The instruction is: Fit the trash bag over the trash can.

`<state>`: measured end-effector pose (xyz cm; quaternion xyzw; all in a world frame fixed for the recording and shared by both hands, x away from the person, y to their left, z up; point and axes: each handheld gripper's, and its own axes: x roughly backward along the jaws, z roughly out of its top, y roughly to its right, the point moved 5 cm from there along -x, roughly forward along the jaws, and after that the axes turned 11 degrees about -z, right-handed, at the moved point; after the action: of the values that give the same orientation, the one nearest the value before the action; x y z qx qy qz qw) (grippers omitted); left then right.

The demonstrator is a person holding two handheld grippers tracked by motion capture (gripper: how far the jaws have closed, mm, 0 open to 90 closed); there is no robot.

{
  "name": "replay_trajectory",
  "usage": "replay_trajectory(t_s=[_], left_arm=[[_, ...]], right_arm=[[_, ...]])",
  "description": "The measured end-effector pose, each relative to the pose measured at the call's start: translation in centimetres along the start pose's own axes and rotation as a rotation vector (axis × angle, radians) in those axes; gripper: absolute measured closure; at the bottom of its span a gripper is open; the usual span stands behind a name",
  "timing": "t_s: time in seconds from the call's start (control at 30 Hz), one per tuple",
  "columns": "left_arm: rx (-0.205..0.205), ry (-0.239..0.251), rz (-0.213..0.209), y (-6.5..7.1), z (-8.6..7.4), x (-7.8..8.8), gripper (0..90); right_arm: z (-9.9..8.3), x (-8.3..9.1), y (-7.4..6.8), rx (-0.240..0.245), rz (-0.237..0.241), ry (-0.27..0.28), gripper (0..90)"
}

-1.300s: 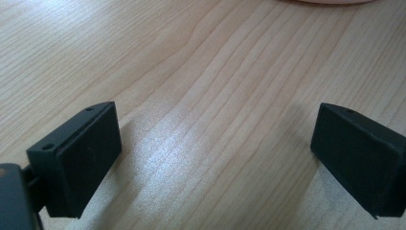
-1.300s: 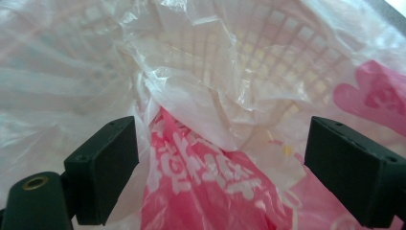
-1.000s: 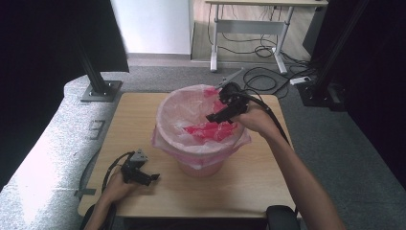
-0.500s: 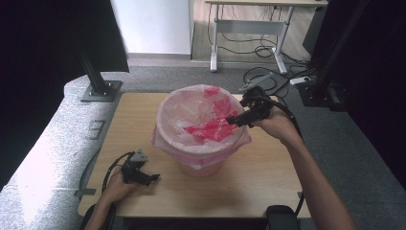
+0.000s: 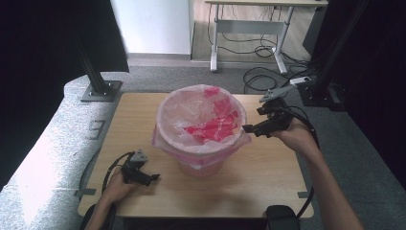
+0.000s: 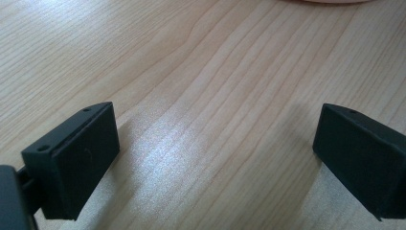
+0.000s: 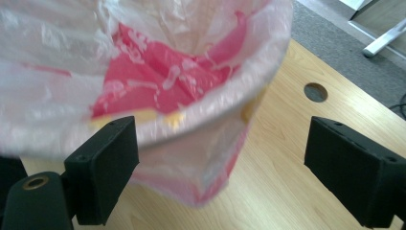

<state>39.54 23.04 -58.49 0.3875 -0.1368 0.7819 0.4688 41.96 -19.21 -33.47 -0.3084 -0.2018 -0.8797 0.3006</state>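
Note:
A round bin (image 5: 201, 165) lined with a pink and clear plastic bag (image 5: 203, 122) stands in the middle of the wooden table (image 5: 268, 177). My right gripper (image 5: 248, 128) hovers just right of the bin's rim, open, with nothing between its jaws. In the right gripper view the bag's rim (image 7: 191, 110) lies ahead of my right gripper (image 7: 220, 158), apart from the pads. My left gripper (image 5: 154, 178) rests low on the table at the front left, open. In the left gripper view my left gripper (image 6: 215, 148) has bare wood between its jaws.
The bag's loose edge (image 7: 206, 177) hangs down the bin's side. A round hole (image 7: 315, 92) is cut in the tabletop near the far edge. Black stands (image 5: 98, 84) and a desk frame (image 5: 249, 43) stand on the grey floor beyond the table.
My right gripper has drawn back to the right, from over the inside of the bin to just outside its right rim, jaws still open. The left gripper has stayed put.

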Motion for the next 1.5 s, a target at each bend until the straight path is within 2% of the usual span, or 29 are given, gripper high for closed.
replay_trajectory(t_s=[0.23,0.33,0.5,0.7,1.1,1.33,1.5], left_arm=[[0.002,-0.001,0.001,0.0,0.0,0.0,1.5],[0.003,-0.002,0.002,0.0,0.0,0.0,1.5],[0.003,-0.002,0.003,0.1,0.0,0.0,1.5],[0.007,0.002,0.004,0.1,0.0,0.0,1.5],[0.008,0.002,0.005,0.1,0.0,0.0,1.4],[0.007,0.003,0.006,0.1,0.0,0.0,1.4],[0.005,-0.001,0.006,0.1,-0.1,0.0,1.4]], right_arm=[[-2.4,0.1,0.3,-0.016,-0.004,-0.001,10.8],[-3.5,-0.3,0.4,-0.018,-0.022,-0.008,10.7],[-5.2,-1.3,0.3,-0.015,-0.023,-0.012,10.7],[-7.2,-3.0,-0.1,-0.026,-0.026,-0.028,10.7],[-10.9,-7.3,-2.1,-0.028,-0.005,-0.044,10.7],[-13.2,-9.8,-2.9,-0.032,-0.018,-0.039,10.6],[-15.2,-11.7,-3.7,-0.062,-0.014,-0.046,10.5]])
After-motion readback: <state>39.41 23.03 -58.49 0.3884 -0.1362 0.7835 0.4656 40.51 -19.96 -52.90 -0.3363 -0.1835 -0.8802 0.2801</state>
